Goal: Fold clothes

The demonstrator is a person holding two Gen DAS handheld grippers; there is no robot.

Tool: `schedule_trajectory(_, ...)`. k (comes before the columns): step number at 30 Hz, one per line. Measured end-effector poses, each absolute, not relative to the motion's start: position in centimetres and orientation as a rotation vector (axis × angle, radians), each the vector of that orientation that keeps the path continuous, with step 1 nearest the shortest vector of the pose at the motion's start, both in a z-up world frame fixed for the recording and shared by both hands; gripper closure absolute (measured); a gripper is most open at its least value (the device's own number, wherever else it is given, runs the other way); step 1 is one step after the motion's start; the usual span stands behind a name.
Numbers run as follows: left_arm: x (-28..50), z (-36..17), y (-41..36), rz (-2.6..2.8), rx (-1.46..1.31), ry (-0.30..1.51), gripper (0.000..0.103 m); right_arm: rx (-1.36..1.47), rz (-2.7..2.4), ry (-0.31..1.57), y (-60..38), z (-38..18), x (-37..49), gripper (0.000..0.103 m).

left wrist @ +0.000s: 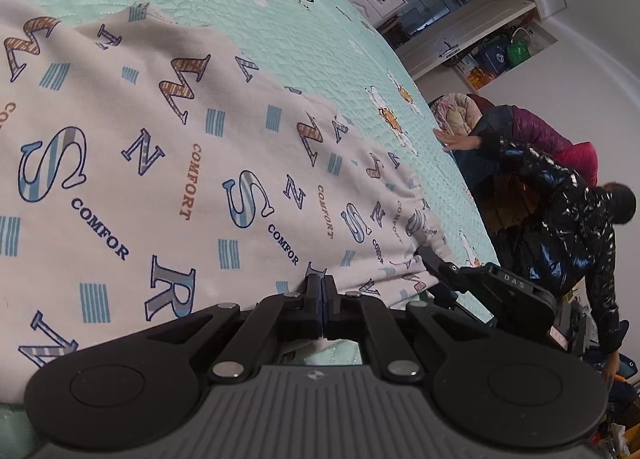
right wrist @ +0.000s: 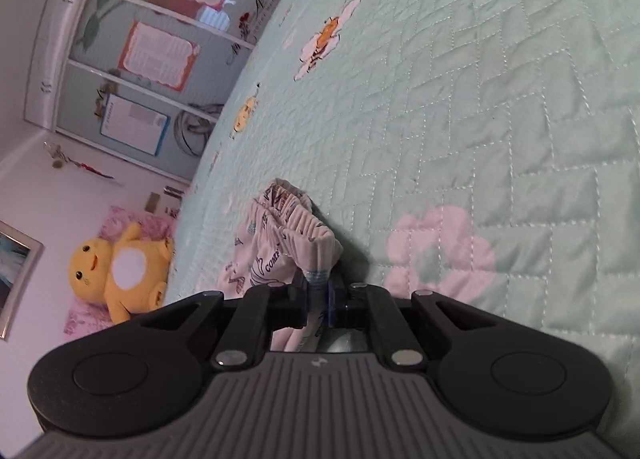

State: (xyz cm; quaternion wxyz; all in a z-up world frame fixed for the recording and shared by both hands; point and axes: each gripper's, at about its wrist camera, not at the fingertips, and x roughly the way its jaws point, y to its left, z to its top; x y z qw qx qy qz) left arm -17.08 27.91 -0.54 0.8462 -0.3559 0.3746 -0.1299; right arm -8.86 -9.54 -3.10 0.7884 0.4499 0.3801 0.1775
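A white garment (left wrist: 168, 163) printed with letters and the word COMFORT lies spread on a mint quilted bedspread (left wrist: 320, 39). My left gripper (left wrist: 323, 283) is shut on the garment's near edge, its jaws pressed together over the cloth. In the same view my right gripper (left wrist: 425, 255) bites the garment's bunched corner at the right. Seen from the right wrist, my right gripper (right wrist: 318, 291) is shut on the gathered elastic waistband (right wrist: 308, 231), which stands up in folds just above the bedspread (right wrist: 500, 99).
At the bed's far side, a person in a shiny black jacket (left wrist: 560, 227) bends beside another in a purple jacket (left wrist: 540, 131). White shelves (left wrist: 460, 19) stand behind. A yellow plush toy (right wrist: 120, 275) and a wardrobe with posters (right wrist: 160, 51) lie past the bed's edge.
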Motion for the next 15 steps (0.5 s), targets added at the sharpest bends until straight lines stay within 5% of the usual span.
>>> schedule_trajectory(8, -20.4, 0.6, 27.1, -0.293, -0.751, 0.758, 0.089, 0.966, 0.312, 0.744, -11.0, -1.4, -11.7, 0.070)
schedule_trajectory(15, -26.8, 1.1, 31.8, -0.192, -0.863, 0.720, 0.076, 0.732, 0.305, 0.640, -8.0, 2.5, -17.1, 0.068)
